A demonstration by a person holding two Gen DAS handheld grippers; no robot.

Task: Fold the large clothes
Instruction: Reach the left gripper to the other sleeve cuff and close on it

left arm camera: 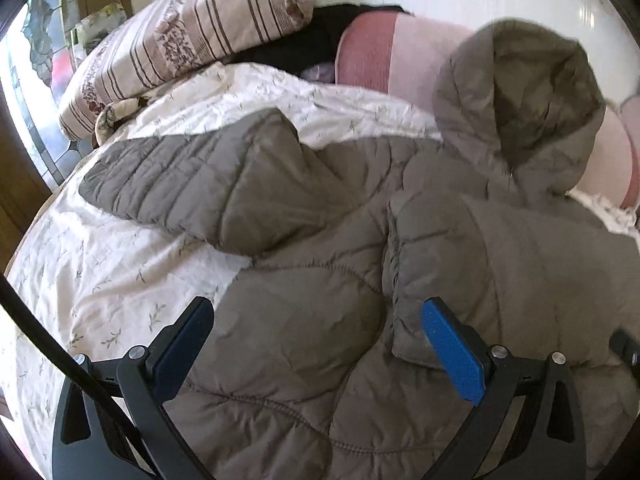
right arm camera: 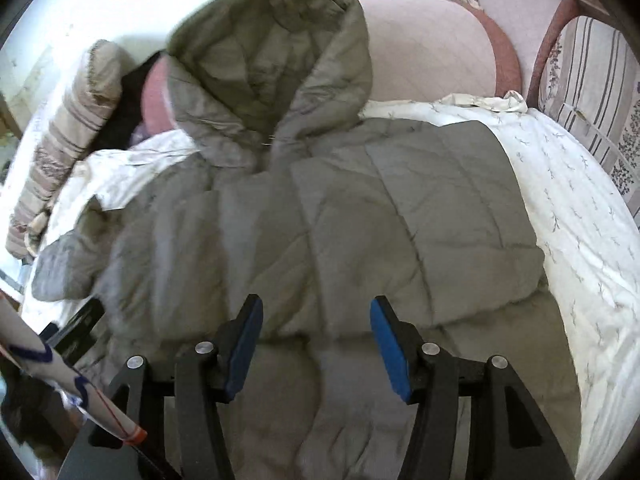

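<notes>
A grey-brown quilted hooded jacket [left arm camera: 320, 280] lies spread on a white floral bed cover [left arm camera: 100, 272]. Its hood [left arm camera: 520, 92] points toward the wall, and one sleeve [left arm camera: 192, 184] stretches out to the left. In the right wrist view the jacket [right arm camera: 320, 220] fills the middle, with its hood [right arm camera: 272, 64] at the top and its right side folded over the body [right arm camera: 448, 208]. My left gripper [left arm camera: 316, 328] is open and empty just above the jacket's body. My right gripper [right arm camera: 316, 340] is open and empty above the jacket's lower middle.
A striped pillow [left arm camera: 180, 40] and a pink cushion [left arm camera: 380, 56] lie at the bed's head by the white wall. Another striped pillow [right arm camera: 592, 100] sits at the right. The left gripper [right arm camera: 76, 336] and a patterned sleeve [right arm camera: 60, 380] show at the left edge.
</notes>
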